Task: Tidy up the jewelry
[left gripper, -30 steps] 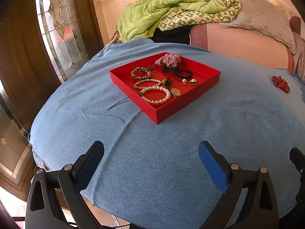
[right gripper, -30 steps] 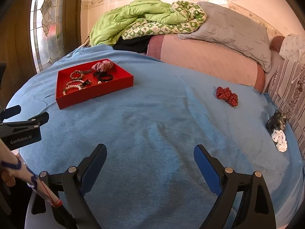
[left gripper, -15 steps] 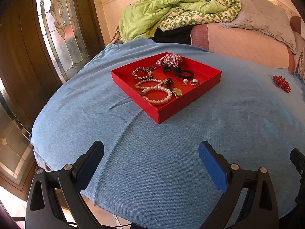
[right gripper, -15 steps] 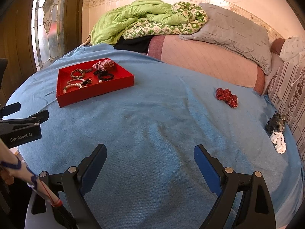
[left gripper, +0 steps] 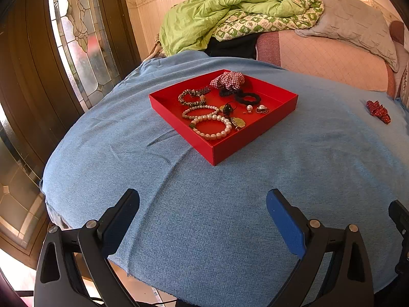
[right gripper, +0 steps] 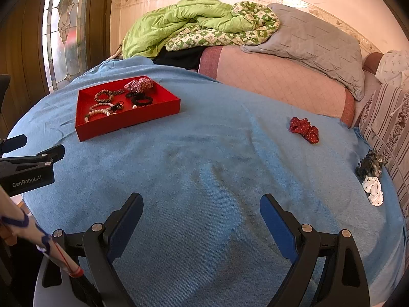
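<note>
Red-dotted scrunchie [right gripper: 304, 129] lies loose on the blue cloth [right gripper: 204, 179], upper right of your right gripper [right gripper: 200, 211], well apart from the red tray [right gripper: 122, 125] at upper left. Your right is nearer; both it and the left gripper [left gripper: 203, 208] are spread, empty.

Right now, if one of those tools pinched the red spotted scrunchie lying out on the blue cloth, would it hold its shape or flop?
The red spotted scrunchie looks like gathered fabric in soft folds, so it would probably squash and droop when pinched. It appears light for its size. Lying flat on the textured blue cloth, it seems unlikely to roll, though a push might drag and bunch it.
</note>
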The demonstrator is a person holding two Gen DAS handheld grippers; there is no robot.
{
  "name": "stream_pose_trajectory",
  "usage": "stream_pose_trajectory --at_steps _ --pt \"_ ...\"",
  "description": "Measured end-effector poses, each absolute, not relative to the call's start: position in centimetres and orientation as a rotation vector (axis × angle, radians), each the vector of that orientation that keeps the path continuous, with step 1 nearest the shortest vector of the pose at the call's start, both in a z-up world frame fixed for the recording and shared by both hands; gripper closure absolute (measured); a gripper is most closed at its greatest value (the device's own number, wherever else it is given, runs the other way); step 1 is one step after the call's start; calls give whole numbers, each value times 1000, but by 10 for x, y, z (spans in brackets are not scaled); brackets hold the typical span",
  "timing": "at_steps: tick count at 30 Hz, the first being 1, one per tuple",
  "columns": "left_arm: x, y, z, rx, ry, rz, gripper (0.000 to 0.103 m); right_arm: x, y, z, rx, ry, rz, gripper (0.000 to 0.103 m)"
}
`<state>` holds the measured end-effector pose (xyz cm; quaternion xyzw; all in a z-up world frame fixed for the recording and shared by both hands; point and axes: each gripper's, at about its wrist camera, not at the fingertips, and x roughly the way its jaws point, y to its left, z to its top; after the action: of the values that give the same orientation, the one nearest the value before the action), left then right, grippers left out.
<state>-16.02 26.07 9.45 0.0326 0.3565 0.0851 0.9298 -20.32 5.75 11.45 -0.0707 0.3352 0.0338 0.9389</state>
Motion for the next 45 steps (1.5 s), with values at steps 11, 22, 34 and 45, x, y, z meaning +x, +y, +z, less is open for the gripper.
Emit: stream_pose_trajectory --at_steps 11,22,34,45 --pt "-161 262 94 66 730 177 4 -203 57 114 -146 685 69 8" --pt "-161 262 95 67 732 176 4 -203 57 114 -147 685 70 8" --pt "-160 263 94 68 731 179 4 -203 55 113 -150 687 71 8" --pt "-161 264 95 70 730 179 4 -203 54 113 -150 687 70 8"
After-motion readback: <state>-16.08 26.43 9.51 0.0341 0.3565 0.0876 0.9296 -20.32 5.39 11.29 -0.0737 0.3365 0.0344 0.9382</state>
